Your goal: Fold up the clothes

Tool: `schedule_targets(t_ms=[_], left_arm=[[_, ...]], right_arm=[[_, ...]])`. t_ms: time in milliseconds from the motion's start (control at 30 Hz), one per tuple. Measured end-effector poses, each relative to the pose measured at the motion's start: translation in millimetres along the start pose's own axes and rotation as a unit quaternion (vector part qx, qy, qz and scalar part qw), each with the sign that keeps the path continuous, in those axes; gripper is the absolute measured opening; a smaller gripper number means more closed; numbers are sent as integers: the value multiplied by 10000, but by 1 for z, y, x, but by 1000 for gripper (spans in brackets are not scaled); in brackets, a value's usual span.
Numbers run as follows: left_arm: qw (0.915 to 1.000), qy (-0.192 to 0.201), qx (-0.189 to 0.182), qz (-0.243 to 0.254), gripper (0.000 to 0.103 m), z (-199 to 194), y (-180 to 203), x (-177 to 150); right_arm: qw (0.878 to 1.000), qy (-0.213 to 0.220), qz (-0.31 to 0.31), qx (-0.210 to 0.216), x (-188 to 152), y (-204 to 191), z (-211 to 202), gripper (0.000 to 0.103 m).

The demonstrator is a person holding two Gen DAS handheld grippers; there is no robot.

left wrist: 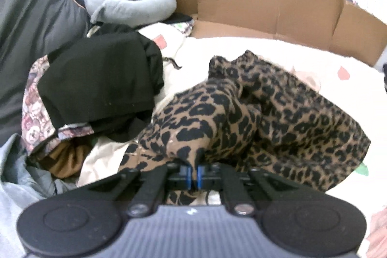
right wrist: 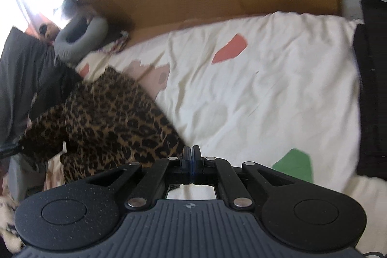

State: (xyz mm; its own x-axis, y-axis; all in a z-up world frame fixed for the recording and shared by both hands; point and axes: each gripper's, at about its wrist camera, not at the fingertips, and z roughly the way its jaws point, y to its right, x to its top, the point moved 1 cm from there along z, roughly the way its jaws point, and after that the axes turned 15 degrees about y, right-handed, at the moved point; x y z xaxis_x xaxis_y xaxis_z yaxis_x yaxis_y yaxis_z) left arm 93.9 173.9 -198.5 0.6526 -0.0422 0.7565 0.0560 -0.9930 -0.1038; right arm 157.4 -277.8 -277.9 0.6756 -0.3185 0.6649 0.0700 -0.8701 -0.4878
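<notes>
The bed (right wrist: 266, 88), covered by a cream sheet with coloured patches, is seen with most of its right side bare, so room for folding is available there. A cardboard wall (left wrist: 266, 4) is set along the far edge, and a grey pillow (left wrist: 130, 4) lies in the far left corner. At the left of the bed a loose pile (left wrist: 72, 113) of unfolded clothes is heaped, topped by a black garment (left wrist: 101, 79) with a floral piece under it; none of it appears sorted. At the right edge of the right wrist view a dark stack (right wrist: 372, 93) is seen, which may be clothes already folded, though that cannot be told for certain. The leopard garment (left wrist: 266, 117) is bunched in the middle of the bed, just beside the pile, crumpled and partly raised from the sheet, with no fold made in it yet. The left gripper (left wrist: 195, 177) is clamped on a near edge of that garment, cloth being pinched between its blue pads. The right gripper (right wrist: 191, 156) is closed with its fingers together; the leopard cloth runs up to its left finger, but whether any of it is pinched cannot be told. The task is judged to be at an early stage: this garment is only being picked up, it has yet to be spread and folded, and the pile remains to be done.
</notes>
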Motion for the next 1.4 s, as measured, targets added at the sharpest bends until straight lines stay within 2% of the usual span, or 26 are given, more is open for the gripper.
schedule_targets(t_ms=[167, 600, 833, 1033, 1133, 1300, 1400], left_arm=[[9999, -12, -101, 17, 5, -5, 9, 22], [9992, 29, -408, 19, 5, -33, 20, 66], [9988, 10, -459, -194, 5, -47, 19, 79], [9974, -23, -649, -313, 5, -58, 23, 85], [9970, -12, -698, -321, 5, -60, 24, 83], [9971, 28, -641, -413, 4, -69, 18, 83], [9971, 60, -609, -452, 4, -77, 14, 86]], right_arm=[[9992, 286, 262, -119, 12, 19, -18, 0], [9947, 837, 420, -419, 25, 42, -76, 0], [9927, 854, 589, -619, 17, 59, -104, 0], [9900, 870, 757, -817, 9, 76, -123, 0], [9926, 781, 784, -503, 6, 73, -115, 0], [9980, 414, 486, -21, -1, 39, -76, 1], [9989, 177, 364, 253, -6, 21, -42, 11]])
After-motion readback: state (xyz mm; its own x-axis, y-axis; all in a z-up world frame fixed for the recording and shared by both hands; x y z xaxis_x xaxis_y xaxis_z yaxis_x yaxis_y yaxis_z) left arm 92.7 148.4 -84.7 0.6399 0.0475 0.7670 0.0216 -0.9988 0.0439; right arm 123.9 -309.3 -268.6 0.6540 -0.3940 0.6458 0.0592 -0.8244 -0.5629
